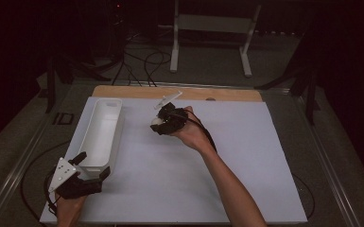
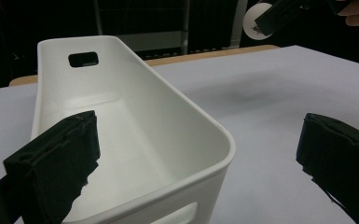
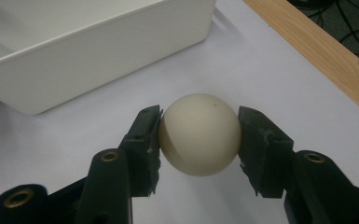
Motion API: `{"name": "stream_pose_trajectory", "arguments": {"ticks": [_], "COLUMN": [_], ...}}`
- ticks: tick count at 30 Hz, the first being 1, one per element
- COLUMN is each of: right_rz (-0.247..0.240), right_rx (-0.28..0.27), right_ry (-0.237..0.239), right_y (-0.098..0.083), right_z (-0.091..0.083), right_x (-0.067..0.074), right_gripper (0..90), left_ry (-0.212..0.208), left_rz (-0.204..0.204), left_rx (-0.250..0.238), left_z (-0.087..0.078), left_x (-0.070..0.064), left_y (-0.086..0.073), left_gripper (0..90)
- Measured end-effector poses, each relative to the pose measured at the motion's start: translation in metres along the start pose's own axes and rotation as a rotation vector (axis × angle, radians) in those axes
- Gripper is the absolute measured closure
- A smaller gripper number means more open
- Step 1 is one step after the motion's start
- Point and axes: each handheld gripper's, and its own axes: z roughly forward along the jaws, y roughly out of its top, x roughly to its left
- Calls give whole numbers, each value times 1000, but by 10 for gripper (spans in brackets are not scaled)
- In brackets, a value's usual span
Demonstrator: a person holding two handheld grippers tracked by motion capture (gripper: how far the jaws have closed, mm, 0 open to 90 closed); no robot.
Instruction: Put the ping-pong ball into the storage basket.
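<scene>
A cream-white ball (image 3: pixel 199 134) sits pinched between the two black jaws of my right gripper (image 3: pixel 199 140), just above the white table sheet. In the high view my right gripper (image 1: pixel 158 124) holds the ball (image 1: pixel 156 121) near the table's back middle, right of a long white bin (image 1: pixel 105 124). The bin (image 2: pixel 168 116) is empty and has a handle slot in its far end. My left gripper (image 2: pixel 196 154) is open at the bin's near end, one jaw over the inside and the other outside to its right. In the high view my left gripper (image 1: pixel 93 164) is at the front left.
A white sheet (image 1: pixel 194 179) covers the table, with a wooden strip (image 1: pixel 217 93) along its back edge. The bin's side wall (image 3: pixel 88 65) stands close behind the ball. Cables and a white metal frame (image 1: pixel 210 28) are on the dark floor beyond.
</scene>
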Motion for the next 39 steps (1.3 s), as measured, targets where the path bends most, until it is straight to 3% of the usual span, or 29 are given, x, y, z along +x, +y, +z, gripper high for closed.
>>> {"name": "stream_pose_trajectory", "arguments": {"ticks": [39], "right_rz": [-24], "right_rx": [11], "right_ry": [26], "right_y": [17], "right_z": [10], "right_x": [10], "right_gripper": [506], "left_ry": [0], "left_rz": [-1], "left_rx": [-1], "left_z": [0], "left_x": [1], "left_y": [0], "left_gripper": [0]}}
